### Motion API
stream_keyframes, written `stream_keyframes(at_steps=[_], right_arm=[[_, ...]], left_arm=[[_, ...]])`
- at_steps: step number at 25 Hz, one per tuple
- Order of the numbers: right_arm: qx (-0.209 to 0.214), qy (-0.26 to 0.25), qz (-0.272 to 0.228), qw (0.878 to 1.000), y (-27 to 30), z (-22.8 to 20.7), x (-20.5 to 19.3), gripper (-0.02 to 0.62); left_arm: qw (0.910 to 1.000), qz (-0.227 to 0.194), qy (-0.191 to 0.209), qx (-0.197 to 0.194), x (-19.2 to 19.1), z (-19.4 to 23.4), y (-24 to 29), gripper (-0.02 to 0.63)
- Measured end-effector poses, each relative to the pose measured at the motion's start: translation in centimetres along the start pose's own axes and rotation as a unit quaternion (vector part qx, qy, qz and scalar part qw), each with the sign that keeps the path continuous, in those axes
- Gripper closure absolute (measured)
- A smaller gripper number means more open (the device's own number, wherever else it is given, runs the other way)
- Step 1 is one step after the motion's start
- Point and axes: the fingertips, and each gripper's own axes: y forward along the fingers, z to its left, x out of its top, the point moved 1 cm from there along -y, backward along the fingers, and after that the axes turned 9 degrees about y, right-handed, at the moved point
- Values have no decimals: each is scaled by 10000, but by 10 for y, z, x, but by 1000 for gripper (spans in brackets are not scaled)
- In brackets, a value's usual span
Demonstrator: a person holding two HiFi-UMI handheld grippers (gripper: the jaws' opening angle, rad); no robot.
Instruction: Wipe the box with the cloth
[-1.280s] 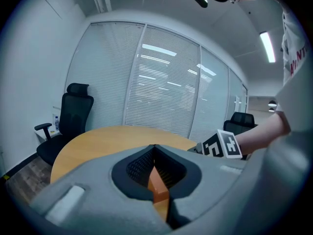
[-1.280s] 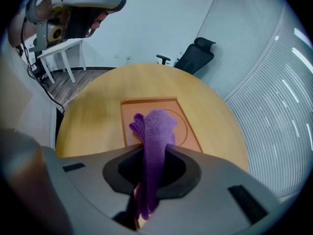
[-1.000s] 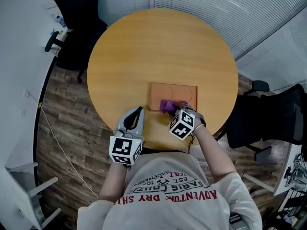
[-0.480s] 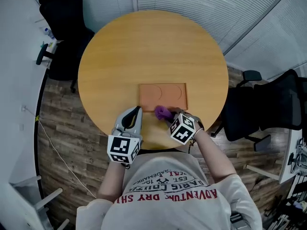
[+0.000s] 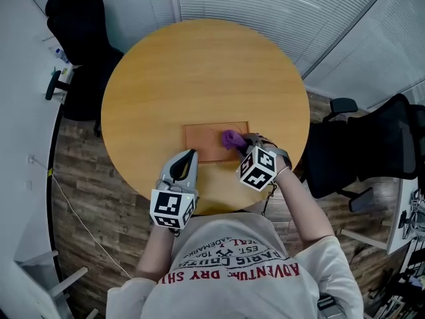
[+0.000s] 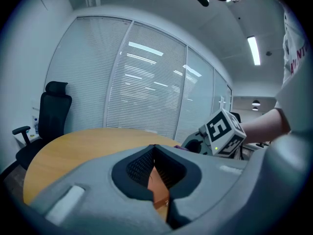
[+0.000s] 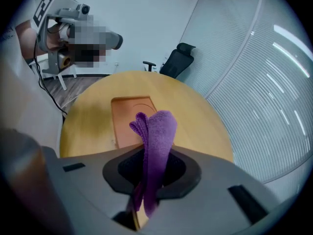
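Observation:
A flat orange-brown box (image 5: 207, 142) lies on the round wooden table (image 5: 199, 72), near its front edge. My right gripper (image 5: 240, 140) is shut on a folded purple cloth (image 5: 230, 138), which rests on the box's right end. In the right gripper view the cloth (image 7: 155, 133) sticks up between the jaws, with the box (image 7: 131, 119) beyond it. My left gripper (image 5: 188, 156) sits just in front of the box's left part, jaws shut and holding nothing. The left gripper view shows the box (image 6: 157, 185) through the jaw gap.
Black office chairs stand at the left (image 5: 73, 25) and right (image 5: 372, 145) of the table. Blinds cover the glass wall behind. The floor is dark wood planks. A white desk edge (image 5: 20, 111) runs along the left.
My right gripper has carried the cloth from the box's front edge up onto its right end. The left gripper has stayed put. The head view has shifted slightly.

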Motion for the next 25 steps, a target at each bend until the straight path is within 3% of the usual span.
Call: stream_keyframes(at_steps=[10, 25], right_arm=[[-464, -403, 200, 9979, 44, -61, -8, 529], [-200, -696, 416, 9965, 76, -47, -23, 529]], left_arm=[[9988, 299, -199, 341, -15, 11, 9, 598], [9967, 398, -375, 607, -26, 21, 4, 598]])
